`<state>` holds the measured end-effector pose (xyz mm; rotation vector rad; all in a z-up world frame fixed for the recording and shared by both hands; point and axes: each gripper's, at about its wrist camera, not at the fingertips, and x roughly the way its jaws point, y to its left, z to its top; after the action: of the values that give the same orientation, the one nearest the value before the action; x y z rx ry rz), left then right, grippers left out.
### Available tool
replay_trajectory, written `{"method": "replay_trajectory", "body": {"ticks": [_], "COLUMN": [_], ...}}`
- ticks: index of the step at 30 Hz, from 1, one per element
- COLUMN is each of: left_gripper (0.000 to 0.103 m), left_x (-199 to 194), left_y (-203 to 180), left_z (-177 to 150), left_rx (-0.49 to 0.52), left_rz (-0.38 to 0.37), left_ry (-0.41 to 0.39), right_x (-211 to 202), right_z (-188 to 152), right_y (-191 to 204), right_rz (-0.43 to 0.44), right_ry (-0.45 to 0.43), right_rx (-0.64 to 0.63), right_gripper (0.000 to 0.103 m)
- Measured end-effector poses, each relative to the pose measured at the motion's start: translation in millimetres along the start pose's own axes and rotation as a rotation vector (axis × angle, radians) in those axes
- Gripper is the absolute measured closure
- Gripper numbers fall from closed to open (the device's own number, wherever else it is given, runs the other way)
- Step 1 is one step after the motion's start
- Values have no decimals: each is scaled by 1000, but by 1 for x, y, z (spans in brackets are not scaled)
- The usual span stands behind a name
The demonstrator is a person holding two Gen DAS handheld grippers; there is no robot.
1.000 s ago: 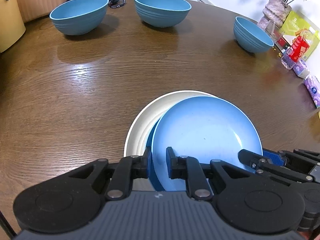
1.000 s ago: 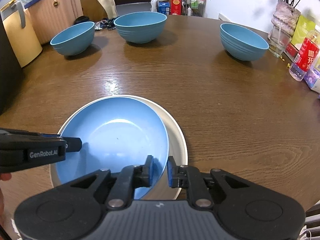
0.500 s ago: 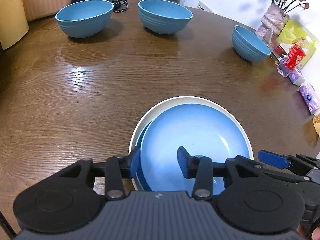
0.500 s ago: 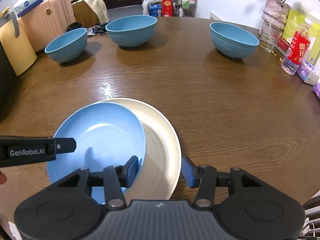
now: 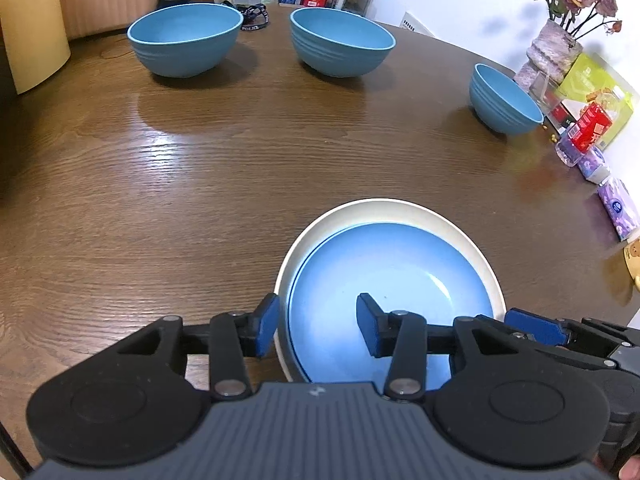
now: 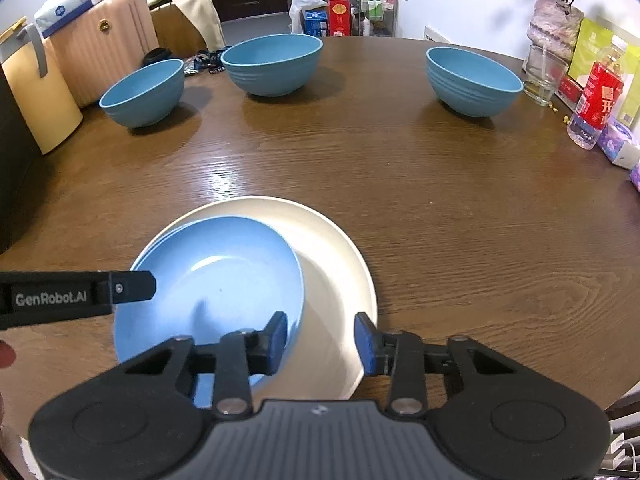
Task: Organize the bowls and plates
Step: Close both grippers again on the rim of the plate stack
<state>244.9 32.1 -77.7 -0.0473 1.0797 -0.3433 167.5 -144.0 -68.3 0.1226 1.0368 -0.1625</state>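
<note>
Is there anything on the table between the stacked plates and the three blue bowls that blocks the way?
Nothing visible does. Bare wooden table lies between the blue plate on the white plate and the bowls. Bottles stand only at the right edge.

Bright, sharp fisheye views, edges bowed; overhead glare streaks the table [image 5: 168, 160].

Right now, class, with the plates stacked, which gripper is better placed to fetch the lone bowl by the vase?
Probably the right gripper: its jaws are open and the lone bowl sits on its own side, across bare table.
</note>
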Motion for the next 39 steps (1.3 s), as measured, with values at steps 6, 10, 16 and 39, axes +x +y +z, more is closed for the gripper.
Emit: {"method": "replay_trajectory", "body": {"ticks": [6, 10, 16, 39], "left_gripper": [62, 76, 78, 84], "left_x": [2, 4, 5, 8], "left_y": [3, 3, 2, -3], "left_z": [-1, -2, -1, 0], "left_rx": [3, 13, 24, 43], "left_rz": [-6, -29, -32, -48], "left_ry": [13, 25, 22, 27], "right_x": [3, 6, 10, 8], "right_z": [0, 1, -2, -6], "right_y": [2, 5, 5, -9], "right_rz": [6, 21, 9, -3], "right_ry": [11, 22, 16, -27], "right_rx": [-1, -6, -8, 55], "right_gripper": [77, 93, 93, 90]}}
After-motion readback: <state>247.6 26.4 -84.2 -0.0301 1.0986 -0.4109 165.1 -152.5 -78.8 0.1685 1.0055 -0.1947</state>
